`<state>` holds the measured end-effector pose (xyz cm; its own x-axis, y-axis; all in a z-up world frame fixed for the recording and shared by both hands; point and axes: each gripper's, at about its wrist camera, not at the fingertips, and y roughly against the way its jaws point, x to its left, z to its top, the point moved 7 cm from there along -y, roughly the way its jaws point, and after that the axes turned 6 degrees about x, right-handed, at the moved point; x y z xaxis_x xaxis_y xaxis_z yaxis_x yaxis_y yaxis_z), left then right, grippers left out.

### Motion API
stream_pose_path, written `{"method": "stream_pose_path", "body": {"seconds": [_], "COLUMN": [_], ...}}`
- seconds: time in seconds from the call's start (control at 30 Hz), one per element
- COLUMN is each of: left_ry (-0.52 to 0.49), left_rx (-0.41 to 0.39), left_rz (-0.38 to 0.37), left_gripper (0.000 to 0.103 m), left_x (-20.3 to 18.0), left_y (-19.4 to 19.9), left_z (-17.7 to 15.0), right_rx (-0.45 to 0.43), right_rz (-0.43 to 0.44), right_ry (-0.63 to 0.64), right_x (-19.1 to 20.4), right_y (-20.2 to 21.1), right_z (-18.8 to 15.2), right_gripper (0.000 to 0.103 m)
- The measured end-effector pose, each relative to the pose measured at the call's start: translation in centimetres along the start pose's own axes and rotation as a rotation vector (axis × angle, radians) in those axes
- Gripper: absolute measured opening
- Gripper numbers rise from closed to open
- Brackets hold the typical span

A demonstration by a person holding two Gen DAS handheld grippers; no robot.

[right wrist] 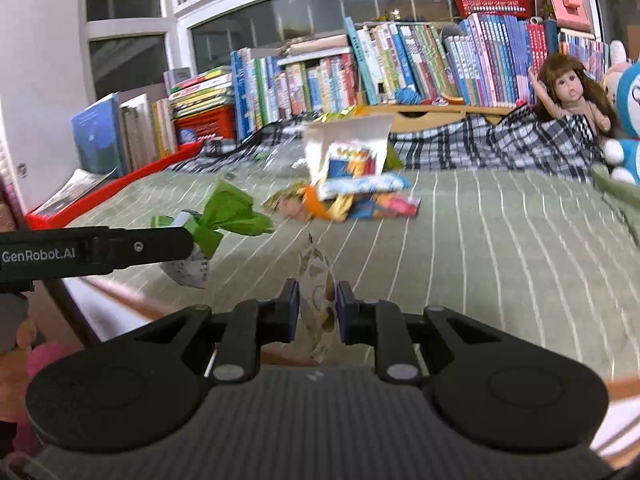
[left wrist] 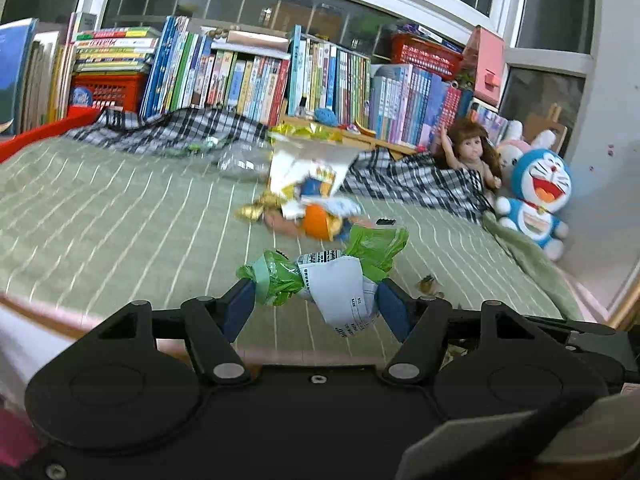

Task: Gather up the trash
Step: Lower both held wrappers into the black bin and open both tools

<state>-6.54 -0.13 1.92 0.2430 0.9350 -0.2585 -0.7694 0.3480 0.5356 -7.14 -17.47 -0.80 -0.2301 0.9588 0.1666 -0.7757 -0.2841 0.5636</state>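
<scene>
From the left wrist view, the left tongs [left wrist: 316, 300] are clamped on a crumpled green wrapper [left wrist: 320, 272] with a white printed panel, its twisted ends sticking out past both pads above the striped green bed cover [left wrist: 120, 216]. Farther up the bed lies the rest of the litter: a heap of snack wrappers [left wrist: 308, 216] under a tipped white paper bag [left wrist: 308, 160], with a crushed clear plastic bottle [left wrist: 240, 164] beside the checked blanket [left wrist: 420, 180]. From the right wrist view, the right tongs [right wrist: 318, 308] stand nearly closed, pinching a thin transparent wrapper [right wrist: 316, 280] that rises limp between the pads; the left tongs [right wrist: 188, 240] and their green bundle show at the left edge. All this looks featherweight, soft and crackly, probably slick too, so a pinch across a bunched or twisted part should hold better than a flat edge. The heap of snack wrappers [right wrist: 352, 196] would likely come away piece by piece, and the paper bag seems best taken by its rim.
</scene>
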Motion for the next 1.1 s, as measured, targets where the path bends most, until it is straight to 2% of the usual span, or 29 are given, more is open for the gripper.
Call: {"method": "stream_pose_path", "body": {"seconds": [0.13, 0.33, 0.5, 0.6, 0.8, 1.1], "left_ry": [0.0, 0.004, 0.015, 0.041, 0.03, 0.018], "left_rx": [0.049, 0.208, 0.368, 0.452, 0.555, 0.616], "left_rz": [0.028, 0.078, 0.131, 0.153, 0.192, 0.206], "left_gripper": [0.066, 0.066, 0.066, 0.066, 0.066, 0.068], "left_x": [0.1, 1.4, 2.7, 3.7, 4.5, 4.9], "left_y": [1.4, 0.9, -1.2, -2.6, -4.1, -4.6], "left_z": [-3.7, -9.5, -13.8, -16.0, -19.1, -20.8], "right_rx": [0.042, 0.185, 0.29, 0.333, 0.395, 0.432], "right_rz": [0.013, 0.021, 0.02, 0.013, 0.004, 0.005], "right_ry": [-0.026, -0.025, -0.073, -0.09, -0.1, -0.105], "right_x": [0.9, 1.5, 1.0, 0.8, 0.6, 1.1], "right_y": [1.0, 0.0, -2.1, -3.1, -4.3, -5.4], "right_z": [-3.9, -9.9, -12.6, -13.6, -15.4, -15.7], "right_gripper": [0.024, 0.025, 0.025, 0.025, 0.025, 0.028]}}
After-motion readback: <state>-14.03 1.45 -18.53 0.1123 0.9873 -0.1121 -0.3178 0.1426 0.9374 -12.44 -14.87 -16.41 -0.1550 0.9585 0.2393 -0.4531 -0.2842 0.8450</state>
